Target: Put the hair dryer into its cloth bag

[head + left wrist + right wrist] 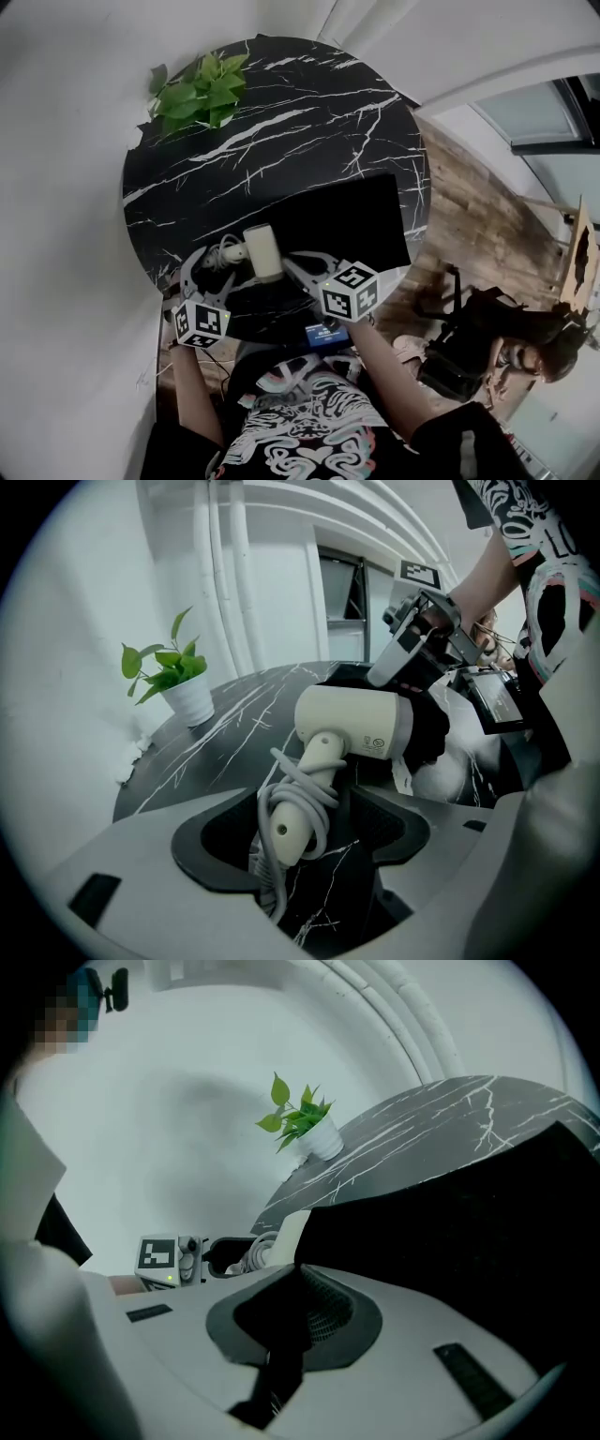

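The cream hair dryer lies near the front edge of the round black marble table, its barrel end against the mouth of the black cloth bag. In the left gripper view the dryer's handle, wrapped in its pale cord, lies between the wide jaws of my left gripper, which is open, with gaps on both sides. My right gripper is shut on the edge of the cloth bag. That gripper holds the bag's rim up just behind the dryer's barrel.
A small potted plant stands at the table's far left edge. A dark device with a lit screen hangs at the person's chest, close to the table's front edge. Dark bags sit on the wooden floor to the right.
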### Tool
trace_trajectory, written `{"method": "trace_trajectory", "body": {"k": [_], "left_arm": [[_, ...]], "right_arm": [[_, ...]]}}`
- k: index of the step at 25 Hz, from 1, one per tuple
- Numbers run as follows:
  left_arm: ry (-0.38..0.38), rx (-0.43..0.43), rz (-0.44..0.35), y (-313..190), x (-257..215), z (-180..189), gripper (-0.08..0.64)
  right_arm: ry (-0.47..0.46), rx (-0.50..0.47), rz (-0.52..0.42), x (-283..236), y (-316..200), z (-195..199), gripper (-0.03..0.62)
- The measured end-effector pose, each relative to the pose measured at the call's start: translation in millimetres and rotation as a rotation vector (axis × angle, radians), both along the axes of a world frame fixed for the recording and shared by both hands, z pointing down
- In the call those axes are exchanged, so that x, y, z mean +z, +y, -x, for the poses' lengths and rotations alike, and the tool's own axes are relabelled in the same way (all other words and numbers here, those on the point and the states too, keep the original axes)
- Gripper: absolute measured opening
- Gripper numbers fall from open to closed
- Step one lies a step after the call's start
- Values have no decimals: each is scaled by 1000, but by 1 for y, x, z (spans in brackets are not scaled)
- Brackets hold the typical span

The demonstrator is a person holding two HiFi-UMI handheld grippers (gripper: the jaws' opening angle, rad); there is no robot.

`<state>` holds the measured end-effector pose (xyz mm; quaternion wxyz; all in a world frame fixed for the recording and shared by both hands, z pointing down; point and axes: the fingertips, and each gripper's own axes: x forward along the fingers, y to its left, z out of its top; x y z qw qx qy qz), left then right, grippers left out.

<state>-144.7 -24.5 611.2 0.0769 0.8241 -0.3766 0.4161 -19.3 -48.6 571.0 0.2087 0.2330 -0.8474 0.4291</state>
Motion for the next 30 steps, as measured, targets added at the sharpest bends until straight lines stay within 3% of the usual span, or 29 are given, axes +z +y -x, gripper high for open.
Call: {"method": "trace_trajectory", "body": {"k": [3,8,11,16,20,24,30], "left_arm": [[-31,18,-31,-1,-9,3,301],[-37,64,74,5,4,2,307],[-57,55,84,-1,6,5,310],[-168,108,74,-3,15,5,310],[-168,113,118,-8,18,6,319],[-174,176,104,-10,16,8,269],[-155,177,90,-4,9,2,252]], "right_arm": [[38,1,-42,-10,-2,-3,28],[78,1,-104,-26,-1,-13,28],[83,8,-120,-31,0,-15,28],[99,19,-155,-36,-2,-18,28],[100,25,-160,-35,-3,-18,28],[115,36,-162,-33,-3,-19,28],[116,44,-176,-37,-6,-24,28]]}}
